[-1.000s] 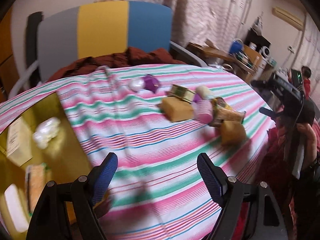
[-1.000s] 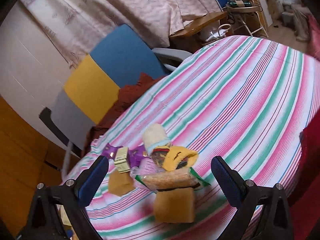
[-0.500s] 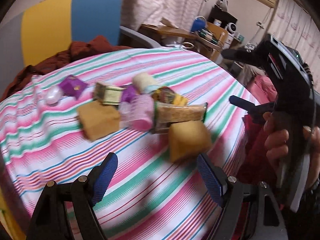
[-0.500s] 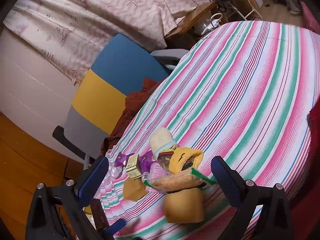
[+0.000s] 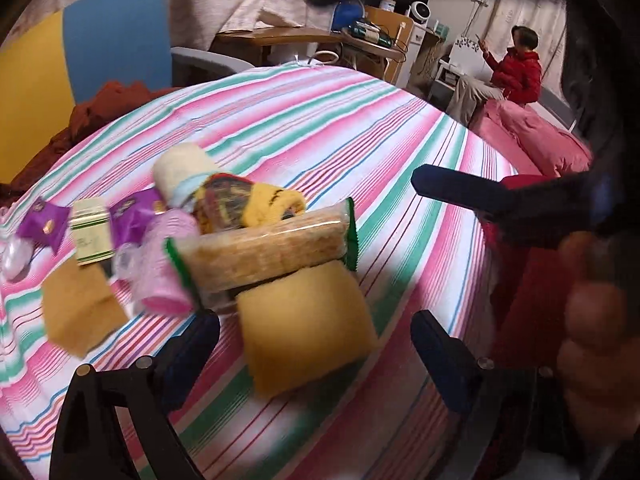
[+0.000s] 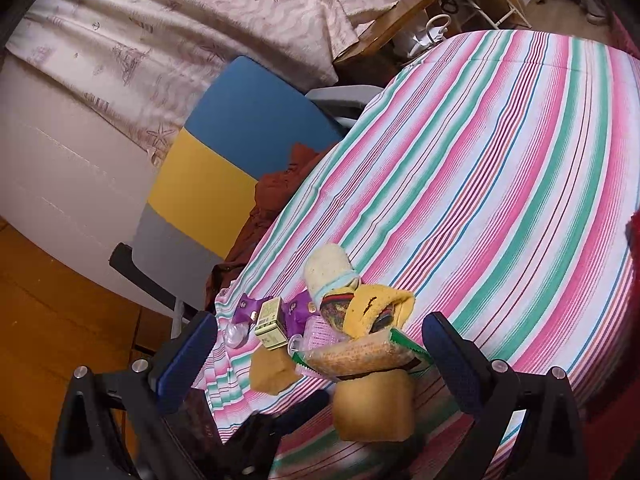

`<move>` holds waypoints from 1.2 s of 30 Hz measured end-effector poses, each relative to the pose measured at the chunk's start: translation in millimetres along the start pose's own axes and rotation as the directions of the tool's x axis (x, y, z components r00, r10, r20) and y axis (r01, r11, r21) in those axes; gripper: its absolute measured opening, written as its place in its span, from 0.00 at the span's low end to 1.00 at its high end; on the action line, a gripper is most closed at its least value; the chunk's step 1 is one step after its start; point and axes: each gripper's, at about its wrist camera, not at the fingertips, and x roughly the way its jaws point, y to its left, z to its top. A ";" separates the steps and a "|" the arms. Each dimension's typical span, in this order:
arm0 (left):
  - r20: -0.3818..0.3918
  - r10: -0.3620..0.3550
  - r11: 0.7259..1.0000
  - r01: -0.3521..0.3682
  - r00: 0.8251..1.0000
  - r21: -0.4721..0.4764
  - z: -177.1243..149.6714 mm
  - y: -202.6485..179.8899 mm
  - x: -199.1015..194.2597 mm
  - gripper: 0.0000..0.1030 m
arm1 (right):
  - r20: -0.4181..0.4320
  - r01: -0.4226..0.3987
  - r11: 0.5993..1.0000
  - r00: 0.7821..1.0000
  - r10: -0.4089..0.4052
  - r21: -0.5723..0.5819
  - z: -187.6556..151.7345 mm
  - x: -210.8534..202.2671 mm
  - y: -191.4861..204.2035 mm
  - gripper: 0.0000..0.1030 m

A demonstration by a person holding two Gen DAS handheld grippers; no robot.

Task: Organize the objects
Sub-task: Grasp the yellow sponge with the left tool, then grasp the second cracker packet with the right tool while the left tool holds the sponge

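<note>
You are holding the left hand-held gripper (image 5: 316, 354) with its jaws apart around the near yellow sponge (image 5: 306, 326), at the table's (image 5: 320, 120) near edge. The right hand-held gripper (image 6: 320, 354) is hovering spread over the same pile, gripping nothing. Only the left view is showing your right hand (image 5: 592, 344) and a seated person in red (image 5: 516, 68); only the right view is showing the wooden floor (image 6: 52, 320) and the gripper's body beneath.
</note>
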 end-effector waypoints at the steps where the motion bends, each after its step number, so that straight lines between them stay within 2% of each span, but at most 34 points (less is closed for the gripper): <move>1: -0.012 0.006 1.000 -0.007 1.000 -0.015 0.3 2.4 5.3 0.94 | -0.001 0.000 1.000 1.000 0.000 0.001 -0.3 0.3 0.0 1.00; 2: -0.021 0.018 0.999 -0.019 1.000 -0.029 0.8 3.9 10.1 0.93 | -0.002 0.001 1.000 1.000 -0.001 0.002 -0.3 0.3 -0.3 1.00; 4: -0.031 0.017 0.998 -0.019 0.999 -0.064 -1.5 10.7 14.4 0.67 | -0.006 0.006 1.000 1.000 -0.006 0.004 -0.6 0.8 -1.3 1.00; 7: -0.013 -0.020 0.996 0.019 1.000 -0.086 -10.0 20.0 7.0 0.63 | -0.015 0.018 1.000 1.000 -0.018 0.008 -1.0 2.7 -2.1 1.00; 9: -0.001 -0.015 0.997 0.015 1.000 -0.076 -18.7 24.2 -2.8 0.61 | -0.022 0.025 1.000 0.999 -0.025 0.014 -0.8 3.4 -3.8 1.00; 13: 0.015 0.003 0.996 -0.001 1.000 -0.087 -45.6 37.6 -22.2 0.61 | -0.055 0.081 0.996 0.995 -0.080 0.024 -1.5 11.3 -6.8 1.00; 19: 0.043 0.036 0.986 -0.029 0.998 -0.163 -90.4 62.2 -59.2 0.62 | -0.109 0.165 0.986 0.980 -0.165 -0.010 -3.0 25.1 -5.8 1.00; 23: 0.052 0.066 0.981 -0.055 0.996 -0.183 -114.3 73.2 -79.5 0.62 | -0.184 0.272 0.961 0.944 -0.275 -0.045 -5.9 45.4 -7.5 1.00; 27: 0.062 0.079 0.977 -0.065 0.995 -0.205 -132.2 78.2 -93.3 0.62 | -0.196 0.310 0.948 0.928 -0.317 -0.066 -6.5 56.3 -7.6 1.00; 29: 0.062 0.082 0.975 -0.067 0.995 -0.211 -138.8 78.6 -97.0 0.62 | -0.191 0.314 0.946 0.926 -0.324 -0.081 -6.2 59.1 -6.6 1.00; 33: 0.069 0.086 0.972 -0.068 0.994 -0.225 -144.2 77.4 -100.4 0.62 | -0.225 0.331 0.936 0.909 -0.350 -0.121 -9.8 67.6 -5.4 1.00; 36: 0.071 0.088 0.968 -0.068 0.994 -0.241 -147.9 77.8 -101.6 0.62 | -0.290 0.240 0.963 0.919 -0.267 -0.124 -14.6 72.3 -0.7 1.00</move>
